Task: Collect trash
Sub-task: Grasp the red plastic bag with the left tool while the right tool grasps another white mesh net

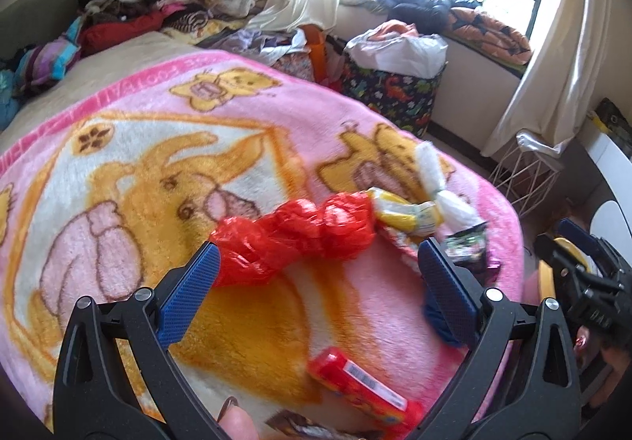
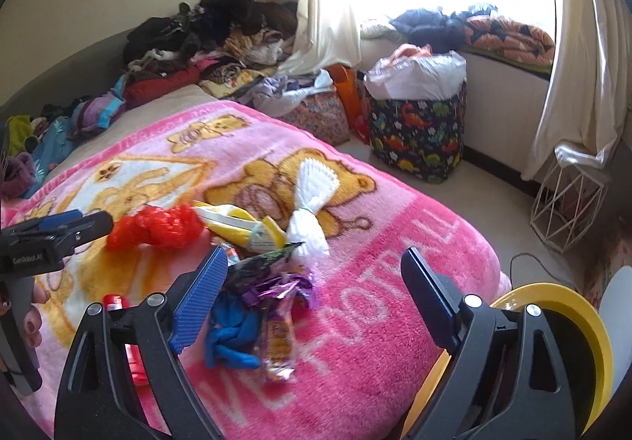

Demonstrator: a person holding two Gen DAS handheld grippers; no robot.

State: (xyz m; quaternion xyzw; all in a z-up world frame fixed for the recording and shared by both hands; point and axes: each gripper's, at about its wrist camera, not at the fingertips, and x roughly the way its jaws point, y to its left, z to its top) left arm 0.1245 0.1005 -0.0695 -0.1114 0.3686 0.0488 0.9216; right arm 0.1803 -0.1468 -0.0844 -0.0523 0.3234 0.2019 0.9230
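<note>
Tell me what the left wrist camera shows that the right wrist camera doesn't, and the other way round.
Only the left wrist view shows the whole red packet with its barcode label. Only the right wrist view shows the yellow bowl and the blanket's white lettering. Both show the red plastic bag, yellow wrapper, white paper cups, blue glove and dinosaur-print bin.

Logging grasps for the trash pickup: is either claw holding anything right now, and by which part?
Nothing is held. The left claw and right claw are both open above the blanket.
</note>
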